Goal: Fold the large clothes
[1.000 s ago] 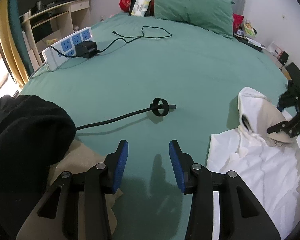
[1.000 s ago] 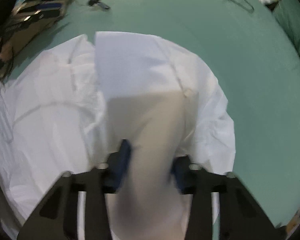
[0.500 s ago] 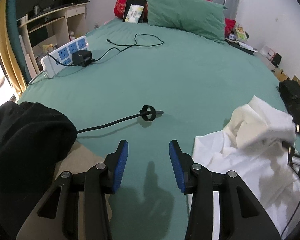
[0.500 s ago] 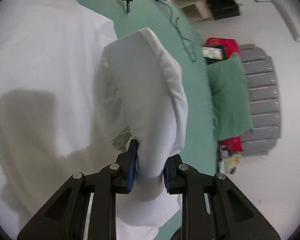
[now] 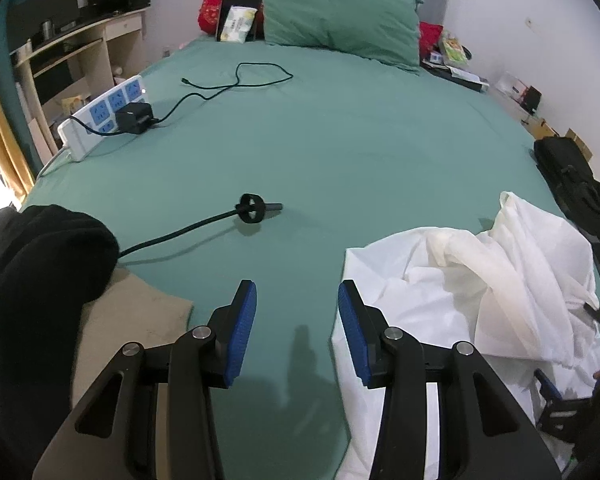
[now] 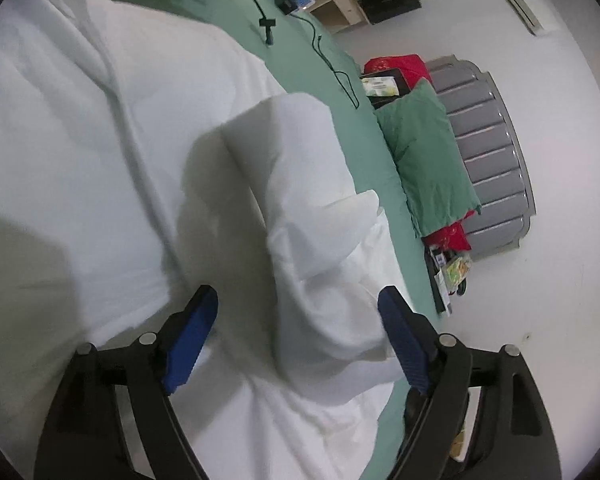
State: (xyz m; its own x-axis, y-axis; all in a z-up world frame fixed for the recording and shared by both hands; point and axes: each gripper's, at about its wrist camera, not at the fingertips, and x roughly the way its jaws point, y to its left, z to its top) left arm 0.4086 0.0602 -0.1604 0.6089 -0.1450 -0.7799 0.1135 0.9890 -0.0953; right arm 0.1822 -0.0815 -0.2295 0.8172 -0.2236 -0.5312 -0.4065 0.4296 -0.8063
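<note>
Right gripper [image 6: 298, 338] jaws just opened, sleeve dropped between them, unpinched | left gripper [image 5: 297, 328] half spread, empty, bare bed [image 5: 360, 140] ahead | white garment [image 5: 480, 300] rumpled at bed's edge

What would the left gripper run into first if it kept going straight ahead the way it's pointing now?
Most likely the bare green bedsheet. Nothing lies between the left gripper and it; the black cable end sits further on, slightly left, though depth is hard to judge.
</note>
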